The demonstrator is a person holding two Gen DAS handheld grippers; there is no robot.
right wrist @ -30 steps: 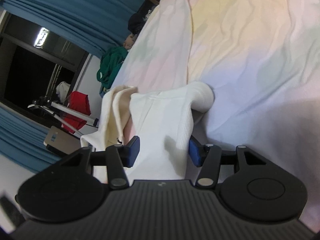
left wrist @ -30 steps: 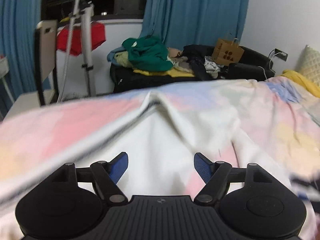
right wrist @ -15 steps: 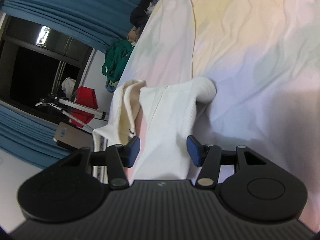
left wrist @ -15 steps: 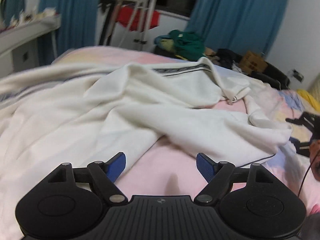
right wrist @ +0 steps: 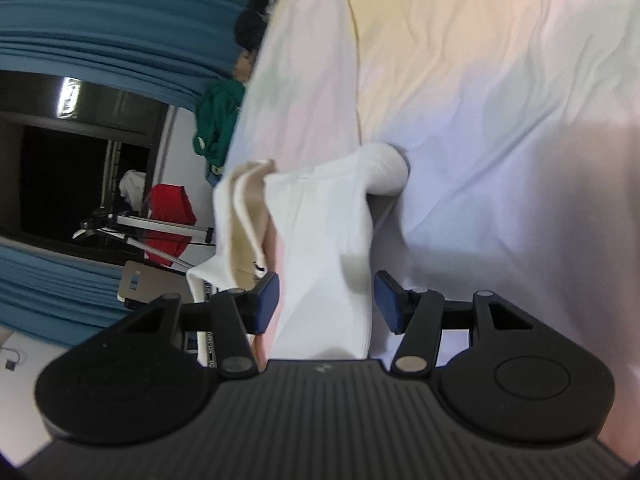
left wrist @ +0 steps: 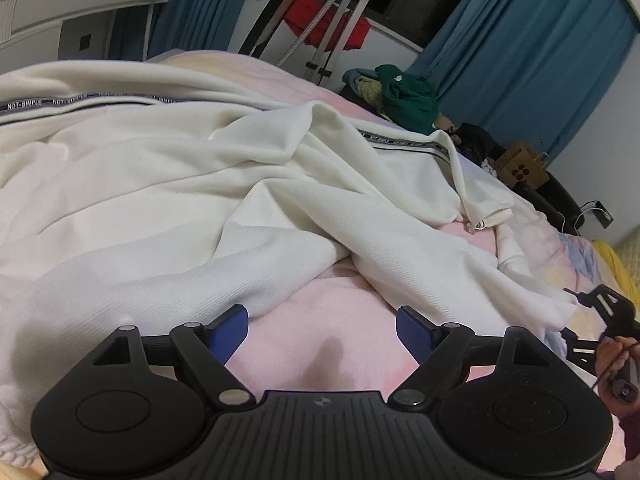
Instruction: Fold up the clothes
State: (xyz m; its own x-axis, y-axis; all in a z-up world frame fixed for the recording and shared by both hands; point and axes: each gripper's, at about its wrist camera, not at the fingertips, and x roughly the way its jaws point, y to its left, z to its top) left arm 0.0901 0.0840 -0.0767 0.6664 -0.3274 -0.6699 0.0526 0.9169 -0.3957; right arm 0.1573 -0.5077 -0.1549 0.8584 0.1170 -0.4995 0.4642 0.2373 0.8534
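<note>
Left gripper (left wrist: 322, 330): my black two-finger tool with blue pads; its jaws are opening, nothing between them but bare pink sheet.
Right gripper (right wrist: 326, 300): my jaws are partly spread with a band of white cloth running between them; I cannot tell whether the pads press on it.
White garment (left wrist: 200, 184): a cream-white knit piece with a dark lettered stripe, lying rumpled across the bed just ahead of my left pads; its nearest edge droops beside the left pad.
Sleeve end (right wrist: 384, 172): rounded white cuff, resting on the sheet beyond my right gripper.
Pastel bedsheet (left wrist: 320, 300): soft, pink under my left tool, yellow and lilac farther off.
Step in hand: I judge I'm about to take a fresh hold on the near edge with my left.
How to do it well: go low, catch only the garment's edge, not the sheet, and keep the right end taut so the fold lies flat.
Far end: green clothes pile (left wrist: 408, 98), blue curtains (left wrist: 520, 48).
</note>
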